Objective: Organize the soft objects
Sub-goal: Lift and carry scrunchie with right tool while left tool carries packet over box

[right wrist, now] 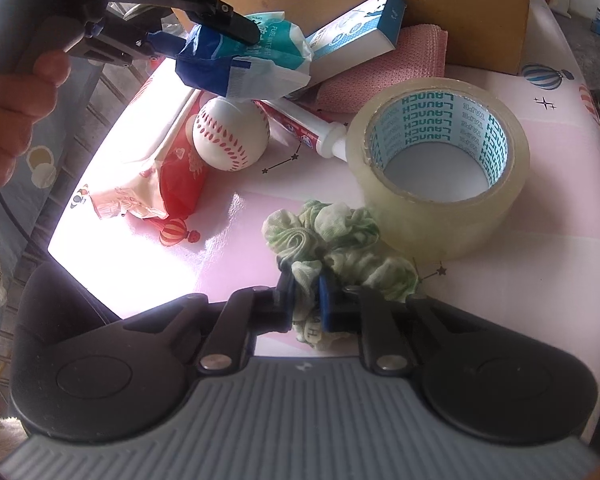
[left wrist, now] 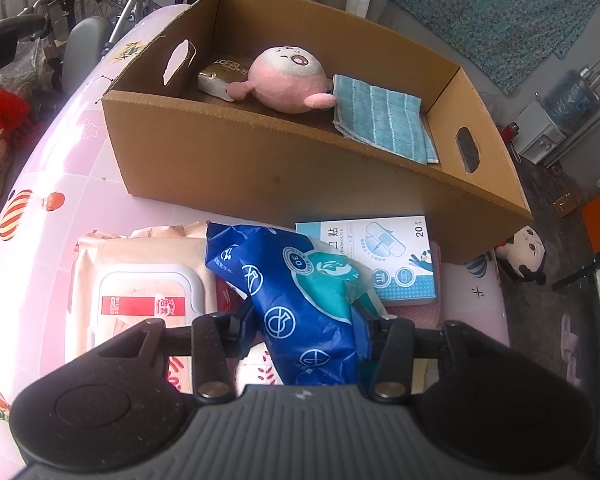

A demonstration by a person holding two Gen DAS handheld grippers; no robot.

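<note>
Gripping the blue wipes pack (left wrist: 300,300), your left tool (left wrist: 306,322) holds it above the worktop (right wrist: 228,248); your right tool (right wrist: 305,300) pinches the green scrunchie (right wrist: 340,240).

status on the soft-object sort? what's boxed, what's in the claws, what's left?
Boxed: pink plush, blue cloth and a small pack in the cardboard box. In hand: left claw grips the blue wipes pack; right claw pinches the green scrunchie. Left: wet-wipes pack, pink cloth.
</note>
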